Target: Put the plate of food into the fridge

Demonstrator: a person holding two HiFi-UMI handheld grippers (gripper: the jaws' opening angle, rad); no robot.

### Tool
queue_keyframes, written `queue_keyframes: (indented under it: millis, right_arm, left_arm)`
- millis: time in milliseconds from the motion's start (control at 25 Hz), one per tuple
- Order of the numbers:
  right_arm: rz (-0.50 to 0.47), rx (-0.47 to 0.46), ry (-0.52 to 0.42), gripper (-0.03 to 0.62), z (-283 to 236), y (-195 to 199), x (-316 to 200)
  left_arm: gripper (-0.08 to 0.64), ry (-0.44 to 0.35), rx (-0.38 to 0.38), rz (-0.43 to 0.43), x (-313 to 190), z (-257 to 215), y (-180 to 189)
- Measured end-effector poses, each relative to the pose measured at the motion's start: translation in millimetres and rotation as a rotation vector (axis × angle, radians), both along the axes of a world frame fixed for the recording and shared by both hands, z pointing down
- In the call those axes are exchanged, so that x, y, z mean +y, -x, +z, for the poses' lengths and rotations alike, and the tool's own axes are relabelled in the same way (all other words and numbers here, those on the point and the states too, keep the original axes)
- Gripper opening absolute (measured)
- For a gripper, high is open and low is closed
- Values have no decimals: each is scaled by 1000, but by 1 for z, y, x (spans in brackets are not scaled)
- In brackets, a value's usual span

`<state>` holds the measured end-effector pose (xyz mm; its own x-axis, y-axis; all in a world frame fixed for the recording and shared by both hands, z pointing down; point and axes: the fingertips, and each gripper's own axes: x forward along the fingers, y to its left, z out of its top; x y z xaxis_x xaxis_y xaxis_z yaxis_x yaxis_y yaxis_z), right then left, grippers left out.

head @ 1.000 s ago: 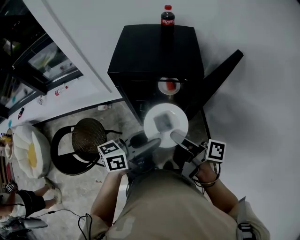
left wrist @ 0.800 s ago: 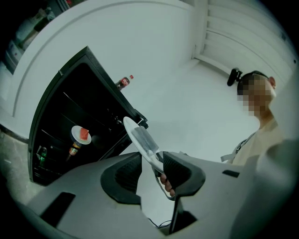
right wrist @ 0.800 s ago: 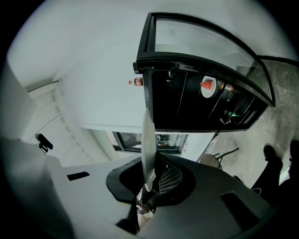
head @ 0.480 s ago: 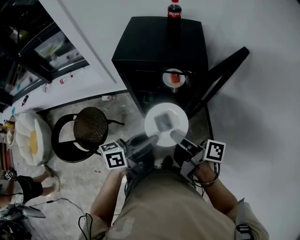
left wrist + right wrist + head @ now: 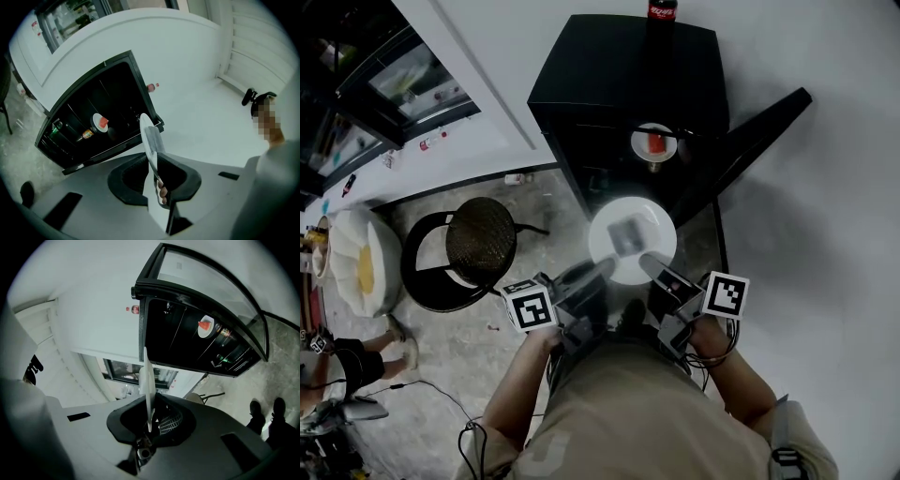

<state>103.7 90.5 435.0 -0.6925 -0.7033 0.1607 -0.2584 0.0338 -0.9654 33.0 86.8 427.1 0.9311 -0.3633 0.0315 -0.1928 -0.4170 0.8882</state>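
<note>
Both hands are held low at the waist. The left gripper (image 5: 607, 267) and right gripper (image 5: 646, 263) point about level towards the fridge (image 5: 619, 84). Each grips the near rim of the plate (image 5: 661, 230); the left's jaws have just been closing on it. The plate hangs just before the open fridge, whose door (image 5: 750, 141) is swung right. A chair (image 5: 478, 248) stands to the left.

Plate (image 5: 605, 249) before fridge (image 5: 619, 75); bottle (image 5: 662, 11) atop.

Plain room, white walls (image 5: 825, 56), concrete floor (image 5: 441, 366): a small fridge (image 5: 628, 84) ahead of the left gripper (image 5: 602, 270), a chair (image 5: 478, 248) left of it.
</note>
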Motion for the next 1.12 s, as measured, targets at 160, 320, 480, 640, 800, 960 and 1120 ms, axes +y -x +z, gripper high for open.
queue_keyframes:
  millis: [160, 320, 480, 640, 800, 960, 1120]
  right_arm:
    - [16, 71, 26, 35, 9, -2, -8]
    - [30, 77, 69, 35, 19, 6, -21]
    - [54, 38, 147, 35, 29, 18, -35]
    - [68, 66, 187, 35, 39, 27, -52]
    - [71, 105, 200, 35, 45, 37, -66]
    - [77, 129, 174, 35, 46, 48, -80]
    - [82, 164, 164, 37, 49, 56, -93]
  left_arm:
    - [46, 80, 40, -10, -11, 8, 2]
    - [44, 116, 25, -12, -25, 21, 10]
    - [44, 175, 39, -13, -42, 28, 21]
    - [36, 275, 75, -31, -58, 40, 30]
    - [34, 292, 87, -10, -75, 48, 38]
    - [18, 320, 111, -14, -90, 53, 48]
    - [17, 368, 143, -14, -103, 59, 55]
